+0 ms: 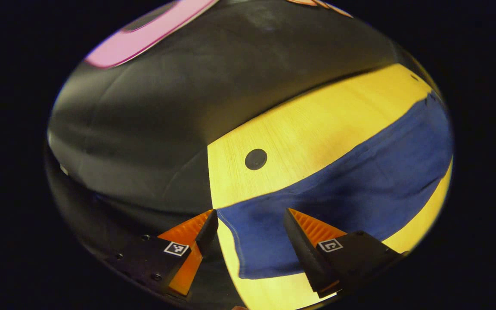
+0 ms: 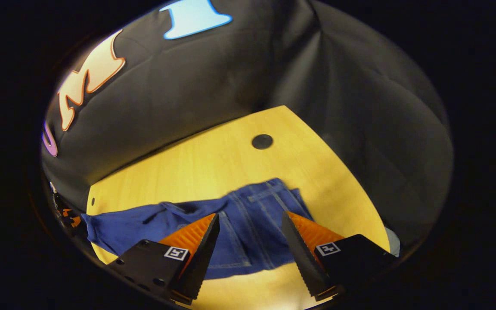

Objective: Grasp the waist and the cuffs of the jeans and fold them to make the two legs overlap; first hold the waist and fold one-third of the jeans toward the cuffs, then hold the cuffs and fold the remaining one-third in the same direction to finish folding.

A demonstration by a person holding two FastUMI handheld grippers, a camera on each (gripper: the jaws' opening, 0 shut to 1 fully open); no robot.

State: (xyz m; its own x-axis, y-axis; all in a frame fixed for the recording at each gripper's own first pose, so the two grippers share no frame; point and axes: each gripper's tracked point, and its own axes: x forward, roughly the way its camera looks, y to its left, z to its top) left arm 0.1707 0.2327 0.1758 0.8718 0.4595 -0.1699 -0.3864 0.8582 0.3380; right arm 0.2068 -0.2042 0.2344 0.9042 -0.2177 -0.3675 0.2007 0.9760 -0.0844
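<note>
Blue jeans lie flat across the yellow wooden table. In the left gripper view the cuff end sits near the table's left edge, just ahead of my left gripper, which is open and hovers over it. In the right gripper view the waist end of the jeans, with seams and a pocket, lies between and beyond the fingers of my right gripper, open above it. The legs stretch to the left, where the other gripper shows small at the far end.
A round dark hole is set in the tabletop beyond the jeans, and a like one in the right gripper view. Black cloth wall closes off the table's far side. Table edges drop off close to both ends of the jeans.
</note>
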